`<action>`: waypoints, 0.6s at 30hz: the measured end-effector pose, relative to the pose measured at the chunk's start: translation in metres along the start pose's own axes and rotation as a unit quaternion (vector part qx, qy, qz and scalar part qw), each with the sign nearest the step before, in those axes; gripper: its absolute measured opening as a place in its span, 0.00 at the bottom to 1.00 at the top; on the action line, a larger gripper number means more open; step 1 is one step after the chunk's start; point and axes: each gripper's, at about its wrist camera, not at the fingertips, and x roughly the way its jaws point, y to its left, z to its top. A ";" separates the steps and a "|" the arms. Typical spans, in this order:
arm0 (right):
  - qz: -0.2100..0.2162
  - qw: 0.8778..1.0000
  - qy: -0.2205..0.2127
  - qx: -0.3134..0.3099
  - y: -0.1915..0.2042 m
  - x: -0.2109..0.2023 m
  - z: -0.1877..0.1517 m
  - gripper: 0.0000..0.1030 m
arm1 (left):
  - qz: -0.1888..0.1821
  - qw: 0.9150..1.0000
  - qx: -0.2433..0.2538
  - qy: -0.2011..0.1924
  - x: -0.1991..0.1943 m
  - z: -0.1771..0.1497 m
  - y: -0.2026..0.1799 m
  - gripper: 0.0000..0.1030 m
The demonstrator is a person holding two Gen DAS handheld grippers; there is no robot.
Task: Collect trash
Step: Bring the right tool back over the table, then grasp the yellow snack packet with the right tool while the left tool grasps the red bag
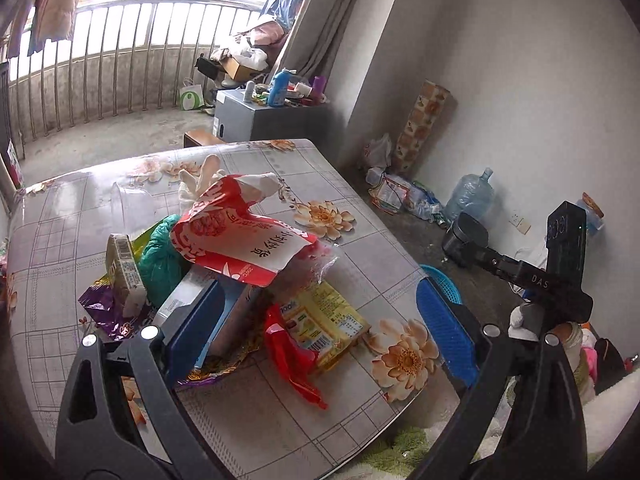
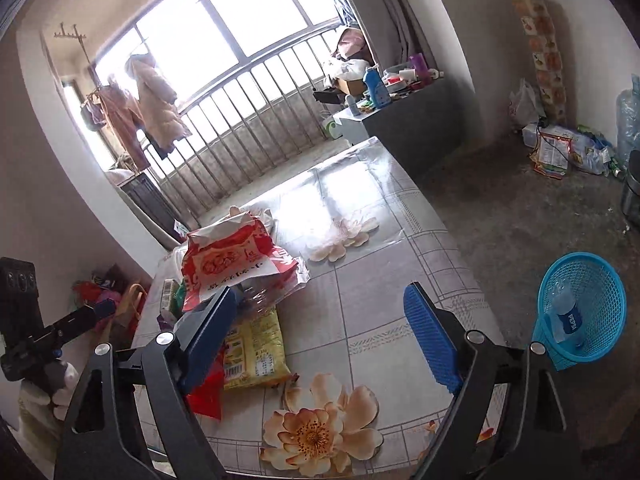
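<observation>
You are holding both hand-held grippers, left (image 1: 320,328) and right (image 2: 320,340), open and empty over the glossy floral bench (image 2: 380,280), reaching for the next piece. Next, close on one crinkly wrapper (image 1: 332,324) in the pile (image 1: 224,264), then carry it to the blue mesh basket (image 2: 588,312) on the floor.

We see the red-and-white bag (image 1: 236,236) covering most of the grey box (image 1: 188,296) beneath it; the box's label cannot be read. The left tongs (image 1: 320,328) hide part of the purple wrapper (image 1: 108,312). The desk (image 2: 360,280) is cut off by the bottom edge in both views. Print on the yellow packet (image 2: 256,348) is too small to read. The blue basket (image 2: 584,312) partly hides the bottle (image 2: 564,316) inside.
</observation>
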 end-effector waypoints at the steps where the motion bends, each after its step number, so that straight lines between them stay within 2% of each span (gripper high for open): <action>1: 0.006 1.000 0.017 0.003 0.003 0.007 -0.004 0.78 | 0.000 1.000 0.004 0.007 0.004 -0.005 -0.001 0.89; 2: 0.012 0.999 0.036 0.005 0.005 0.014 -0.009 0.75 | 0.000 1.000 0.006 0.013 0.010 -0.010 -0.002 0.89; 4: 0.025 0.997 0.072 0.013 0.011 0.031 -0.014 0.72 | -0.007 1.000 0.003 0.029 0.023 -0.015 -0.002 0.81; 8: 0.037 0.991 0.129 0.024 0.022 0.056 -0.024 0.66 | -0.005 0.998 -0.013 0.059 0.044 -0.029 0.007 0.71; 13: 0.042 0.986 0.162 0.022 0.030 0.080 -0.023 0.62 | 0.000 0.997 -0.025 0.078 0.056 -0.036 0.016 0.57; 18: 0.051 0.981 0.187 0.028 0.034 0.103 -0.020 0.59 | -0.016 0.995 -0.043 0.090 0.062 -0.040 0.021 0.46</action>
